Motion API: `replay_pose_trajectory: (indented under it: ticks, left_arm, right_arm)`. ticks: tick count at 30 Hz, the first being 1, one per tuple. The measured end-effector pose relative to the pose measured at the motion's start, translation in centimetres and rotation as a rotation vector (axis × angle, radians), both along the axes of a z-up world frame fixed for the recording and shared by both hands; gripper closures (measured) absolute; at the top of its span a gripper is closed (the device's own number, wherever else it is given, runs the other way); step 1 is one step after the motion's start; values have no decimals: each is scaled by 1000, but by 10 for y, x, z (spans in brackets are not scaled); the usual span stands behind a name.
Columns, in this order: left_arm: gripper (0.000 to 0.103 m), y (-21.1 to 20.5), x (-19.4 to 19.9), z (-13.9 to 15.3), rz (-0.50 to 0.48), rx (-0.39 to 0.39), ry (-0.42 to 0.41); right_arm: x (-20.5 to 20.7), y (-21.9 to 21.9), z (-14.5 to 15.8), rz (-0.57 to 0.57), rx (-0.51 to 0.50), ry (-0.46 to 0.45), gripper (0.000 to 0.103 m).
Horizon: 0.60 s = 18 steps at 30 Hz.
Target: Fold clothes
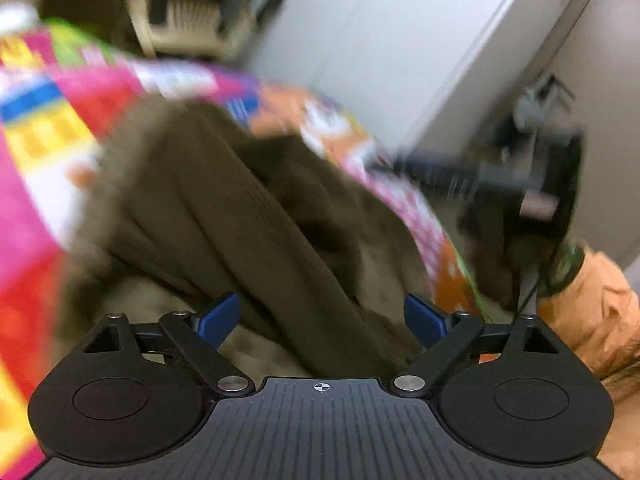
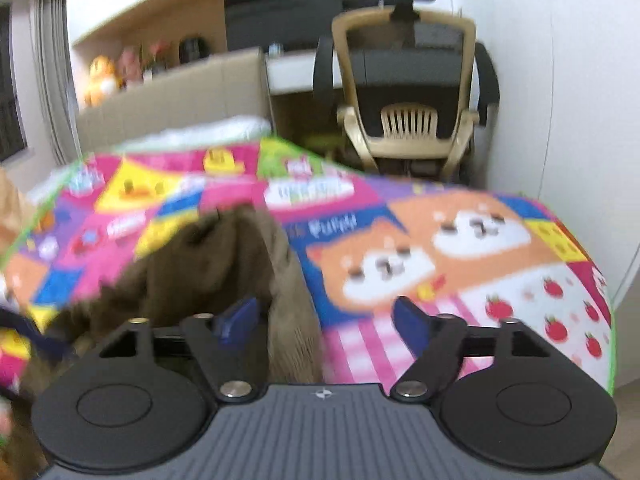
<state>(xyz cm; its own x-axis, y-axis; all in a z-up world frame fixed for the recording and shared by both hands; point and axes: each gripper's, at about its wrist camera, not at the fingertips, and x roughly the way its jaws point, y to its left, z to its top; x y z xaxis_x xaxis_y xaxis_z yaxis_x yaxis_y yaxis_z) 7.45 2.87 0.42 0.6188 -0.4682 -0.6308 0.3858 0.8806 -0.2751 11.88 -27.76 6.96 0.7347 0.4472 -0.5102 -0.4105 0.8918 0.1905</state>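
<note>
- Left gripper [image 1: 322,320]: jaws spread wide, gripping nothing; brown garment [image 1: 248,216] lies bunched directly ahead, its ridges running from between the blue pads toward far left.
- Right gripper [image 2: 322,320]: jaws parted; a garment fold rises between them, unclamped.
- Garment rests on patterned sheet [image 2: 480,248]; both grippers equally near.

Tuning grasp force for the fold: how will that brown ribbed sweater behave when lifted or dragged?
Likely floppy: the brown sweater lies in soft folds on the colourful blanket, so it should sag from any pinch point. Its ribbed knit looks thick, so probably heavy for a garment. Pushed, it would likely bunch rather than slide. Both the left gripper and right gripper are open.
</note>
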Motion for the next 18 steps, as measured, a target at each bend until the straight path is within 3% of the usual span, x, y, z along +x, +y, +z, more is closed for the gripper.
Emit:
replay_pose_trajectory:
  ticks: [1,2,3,5,9,12,15,18]
  left_arm:
    - [58,-5,3,-2,-13,1,4]
    - [82,-11,5,-3,-26,2,9]
    - [97,-16,8,-5,-39,3,13]
    - [97,-27,13,-8,-65,5,22]
    - [97,30,27,-3,134,19,-16]
    - [97,74,37,1,288,30,-45]
    - [97,118,47,5,442,41,-75]
    - [97,162,57,9,596,52,-104]
  right_arm:
    - [1,-1,4,-1,32,-9,6]
    - [2,-2,8,-2,63,-18,2]
    - [4,0,10,10,72,-13,0]
    - [9,5,13,44,75,5,0]
    - [1,33,11,115,-62,-45,0]
    - [-16,64,8,239,-131,-96,0]
    - [-33,103,-3,389,-272,-159,0]
    - [-36,140,-28,475,-483,-196,1]
